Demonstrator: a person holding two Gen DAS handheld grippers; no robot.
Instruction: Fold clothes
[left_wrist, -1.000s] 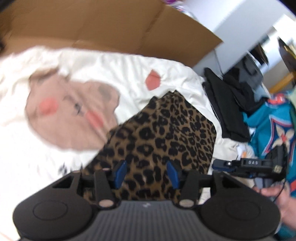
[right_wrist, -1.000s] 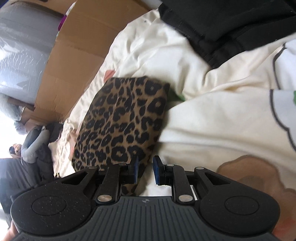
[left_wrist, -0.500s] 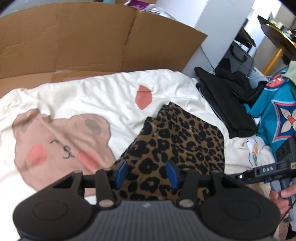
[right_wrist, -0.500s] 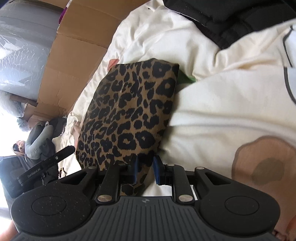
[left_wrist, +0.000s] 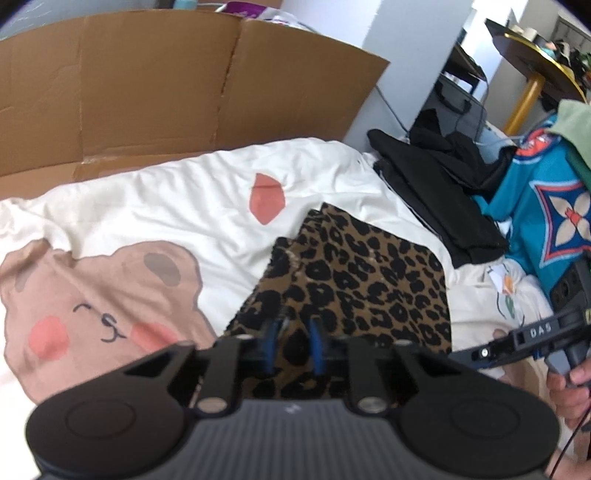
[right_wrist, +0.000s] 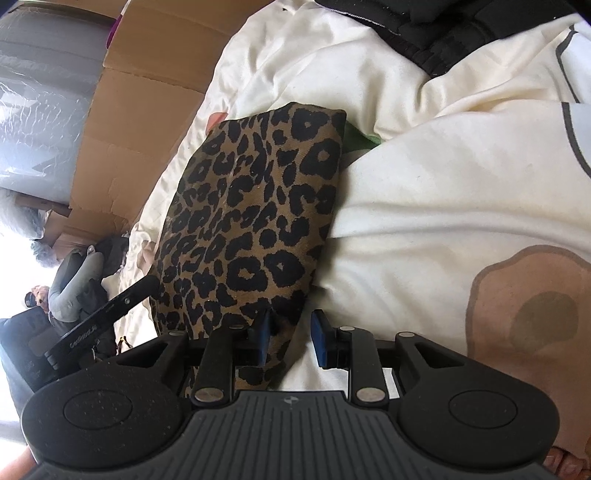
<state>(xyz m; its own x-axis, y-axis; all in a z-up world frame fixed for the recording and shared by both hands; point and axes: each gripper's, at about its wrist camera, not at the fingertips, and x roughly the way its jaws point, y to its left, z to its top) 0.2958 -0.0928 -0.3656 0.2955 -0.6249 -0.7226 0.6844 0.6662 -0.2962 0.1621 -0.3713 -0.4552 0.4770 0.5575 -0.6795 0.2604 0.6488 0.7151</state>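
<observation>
A leopard-print garment (left_wrist: 369, 280), a soft knit in tan with black rosettes, is lying folded into a rough rectangle on a cream quilt (left_wrist: 184, 192). The quilt is wrinkling gently and is showing a printed brown bear face (left_wrist: 99, 314) with pink cheeks and a coral patch (left_wrist: 266, 202) further back.

The left hand-held gripper (left_wrist: 293, 345) is sitting at the near edge of the garment, its blue pads (left_wrist: 317, 349) drawn close with a fold of the leopard fabric bunched between them; whether they are actually clamping it cannot be told. In the right wrist view, the right hand-held gripper (right_wrist: 290, 338) is resting at another corner of the same garment (right_wrist: 251, 229), its blue pads (right_wrist: 320, 343) parted by a narrow gap, with the tapering cloth corner lying between them and not visibly squeezed.

Behind the quilt a flattened sheet of corrugated cardboard (left_wrist: 177, 85) is standing up, creased along its fold lines. To the right, matte black clothes (left_wrist: 443, 192) are lying heaped beside a glossy teal jersey (left_wrist: 535, 206) bearing a diamond emblem. A person's hand (left_wrist: 570, 387) is gripping the handle of the right tool at the frame's right edge.
</observation>
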